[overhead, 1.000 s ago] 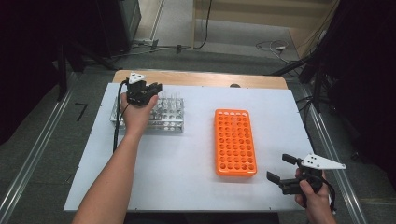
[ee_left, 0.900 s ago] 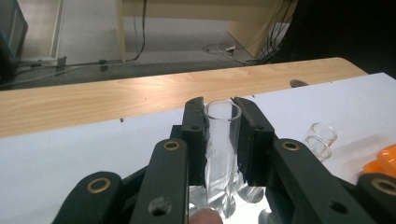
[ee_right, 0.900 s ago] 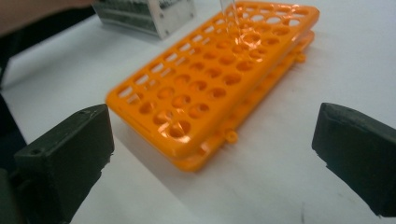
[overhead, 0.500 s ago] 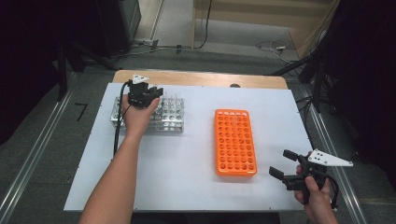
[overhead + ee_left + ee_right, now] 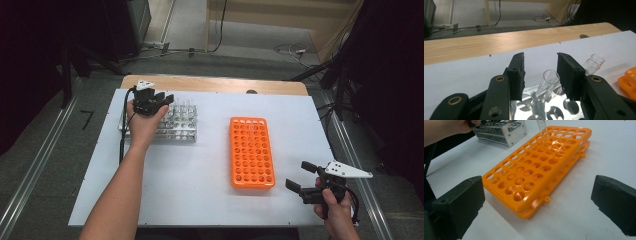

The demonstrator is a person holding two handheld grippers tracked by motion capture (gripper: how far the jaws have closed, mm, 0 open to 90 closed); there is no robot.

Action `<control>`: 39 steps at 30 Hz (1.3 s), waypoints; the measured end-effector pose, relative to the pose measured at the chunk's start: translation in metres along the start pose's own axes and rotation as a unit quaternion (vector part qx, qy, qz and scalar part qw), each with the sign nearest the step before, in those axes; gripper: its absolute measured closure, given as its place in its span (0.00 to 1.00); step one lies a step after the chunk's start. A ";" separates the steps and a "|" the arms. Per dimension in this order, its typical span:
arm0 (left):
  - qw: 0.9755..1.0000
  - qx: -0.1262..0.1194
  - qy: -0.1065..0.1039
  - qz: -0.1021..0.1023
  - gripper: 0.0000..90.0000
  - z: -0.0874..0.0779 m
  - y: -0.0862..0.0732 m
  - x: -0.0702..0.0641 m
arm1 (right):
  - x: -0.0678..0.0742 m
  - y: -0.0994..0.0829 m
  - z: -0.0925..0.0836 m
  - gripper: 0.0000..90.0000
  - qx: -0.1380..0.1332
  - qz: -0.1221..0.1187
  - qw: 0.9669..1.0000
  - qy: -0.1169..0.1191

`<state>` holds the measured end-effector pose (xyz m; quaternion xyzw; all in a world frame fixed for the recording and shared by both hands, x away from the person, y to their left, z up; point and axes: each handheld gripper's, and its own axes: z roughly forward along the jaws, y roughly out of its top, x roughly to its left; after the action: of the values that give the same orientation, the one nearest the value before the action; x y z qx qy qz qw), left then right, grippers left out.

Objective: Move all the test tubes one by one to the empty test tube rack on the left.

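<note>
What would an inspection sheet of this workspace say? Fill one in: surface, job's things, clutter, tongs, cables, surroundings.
Surface: white board on a wooden table.
Job's things: metal rack of clear tubes at the left; orange rack in the middle with one tube standing at its far end.
Clutter: nothing seen.
Tongs: left tongs over the metal rack, jaws just been opening, a clear tube between them with a gap on each side; right tongs open, beside the orange rack's near right corner, holding nothing.
Cables: black cable trails from the left tongs.
Surroundings: grey floor, loose wires, metal rails.
</note>
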<state>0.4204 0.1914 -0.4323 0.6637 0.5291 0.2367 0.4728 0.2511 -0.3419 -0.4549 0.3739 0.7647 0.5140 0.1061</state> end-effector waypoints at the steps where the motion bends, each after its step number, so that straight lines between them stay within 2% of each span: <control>1: 1.000 -0.001 -0.001 0.000 0.64 -0.001 0.000 0.000 | 0.000 0.000 0.000 0.00 0.000 0.000 1.000 -0.001; 4: 1.000 -0.006 0.001 -0.004 0.58 -0.006 -0.001 0.000 | 0.000 -0.001 -0.003 0.00 -0.001 0.000 1.000 -0.003; 10: 1.000 -0.017 -0.008 -0.011 0.30 -0.018 -0.006 0.001 | 0.000 -0.001 -0.004 0.00 -0.001 0.000 1.000 -0.003; 13: 0.999 -0.024 -0.016 -0.013 0.20 -0.025 -0.008 0.000 | 0.001 0.000 -0.003 0.00 0.000 -0.001 1.000 -0.002; 15: 0.999 -0.031 -0.021 -0.013 0.15 -0.031 -0.010 -0.002 | 0.002 0.000 -0.002 0.00 0.002 -0.004 1.000 -0.001; 17: 0.999 -0.034 -0.022 -0.004 0.11 -0.038 -0.012 -0.005 | 0.003 0.002 -0.001 0.00 0.003 -0.006 1.000 0.001; 21: 0.998 -0.041 -0.038 0.001 0.04 -0.053 -0.017 -0.010 | 0.006 0.004 0.003 0.00 0.009 -0.010 1.000 0.009; 30: 0.996 -0.050 -0.067 0.016 0.00 -0.084 -0.028 -0.025 | 0.012 0.012 0.017 0.00 0.020 -0.018 1.000 0.015; 34: 0.995 -0.056 -0.075 0.017 0.00 -0.095 -0.035 -0.029 | 0.013 0.017 0.024 0.00 0.021 -0.021 0.999 0.019; 39: 0.994 -0.052 -0.090 0.020 0.00 -0.107 -0.047 -0.036 | 0.014 0.023 0.030 0.00 0.021 -0.023 0.999 0.022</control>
<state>0.2988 0.1986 -0.4200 0.6670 0.4582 0.2124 0.5478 0.2689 -0.3065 -0.4453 0.3468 0.7858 0.5035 0.0935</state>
